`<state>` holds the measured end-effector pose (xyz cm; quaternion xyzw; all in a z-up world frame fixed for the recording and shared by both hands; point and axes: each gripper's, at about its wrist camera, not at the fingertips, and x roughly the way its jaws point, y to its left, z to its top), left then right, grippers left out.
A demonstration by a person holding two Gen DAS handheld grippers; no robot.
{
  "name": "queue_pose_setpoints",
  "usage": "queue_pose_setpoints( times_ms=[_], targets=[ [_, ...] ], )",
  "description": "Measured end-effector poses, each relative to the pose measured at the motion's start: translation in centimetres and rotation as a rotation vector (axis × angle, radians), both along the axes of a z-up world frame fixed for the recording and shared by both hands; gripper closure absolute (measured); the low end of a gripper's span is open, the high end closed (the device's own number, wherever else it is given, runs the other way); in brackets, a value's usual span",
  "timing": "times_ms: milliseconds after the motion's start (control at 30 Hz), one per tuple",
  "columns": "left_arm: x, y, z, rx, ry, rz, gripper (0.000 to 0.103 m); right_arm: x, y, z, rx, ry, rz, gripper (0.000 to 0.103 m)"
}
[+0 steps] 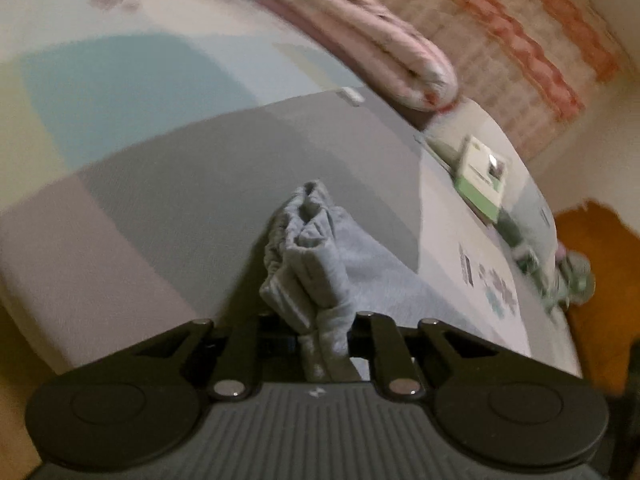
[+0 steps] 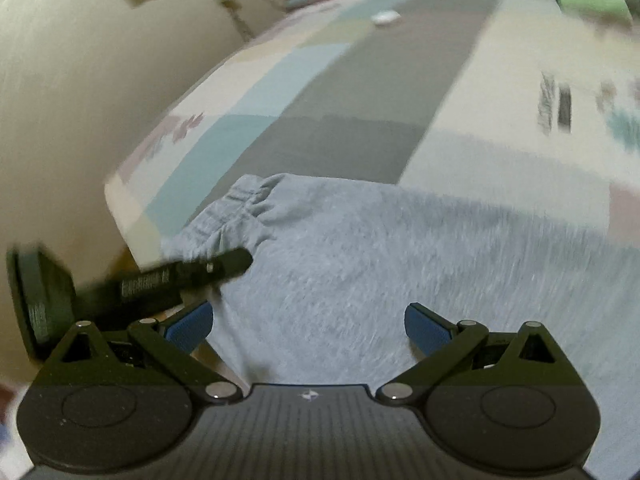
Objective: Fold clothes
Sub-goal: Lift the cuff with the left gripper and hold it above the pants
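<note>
A light grey garment (image 2: pixel 360 260) lies spread on the bed, its gathered elastic hem (image 2: pixel 244 204) toward the bed's left edge. In the left wrist view a bunched fold of this garment (image 1: pixel 308 256) stands up between the fingers, and my left gripper (image 1: pixel 324 332) is shut on it, the pads hidden by cloth. That left gripper (image 2: pixel 188 274) also shows in the right wrist view as a black finger reaching onto the garment's left edge. My right gripper (image 2: pixel 308 324) hovers over the cloth, open, with nothing between its blue pads (image 2: pixel 192 320).
The bed's sheet (image 1: pixel 200 160) is a patchwork of grey, blue and cream. A folded pink quilt (image 1: pixel 360 32) lies at the far side, a green-and-white booklet (image 1: pixel 480 172) at the right, and a small white object (image 2: pixel 386 18) farther back. The bed's edge (image 2: pixel 120 200) drops off at the left.
</note>
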<state>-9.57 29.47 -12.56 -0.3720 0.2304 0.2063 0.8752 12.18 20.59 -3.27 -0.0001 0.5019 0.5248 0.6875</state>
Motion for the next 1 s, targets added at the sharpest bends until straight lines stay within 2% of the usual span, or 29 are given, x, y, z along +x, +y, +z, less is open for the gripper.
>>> queue_pose_setpoints(
  times_ms=[133,233,500,700,1000],
  targets=[
    [-0.6,-1.1,1.4,0.099,-0.007,-0.066,0.089,2.5,-0.4,-1.3,0.077,0.257,-0.097,0.0],
    [-1.2,-1.5,2.5,0.131,-0.035,-0.102,0.09,3.3,-1.0,-1.9,0.1,0.356,-0.154,0.0],
    [-0.8,-2.4,4.6,0.162,-0.099,-0.148,0.09,3.5,-1.5,-1.7,0.092,0.355,-0.172,0.0],
    [-0.4,-2.3,4.6,0.148,-0.113,-0.149,0.09,4.5,-0.6,-3.3,0.041,0.333,-0.193,0.0],
    [-0.2,-2.1,4.8,0.153,-0.127,-0.167,0.09,7.6,1.3,-3.7,0.052,0.275,-0.228,0.0]
  ],
)
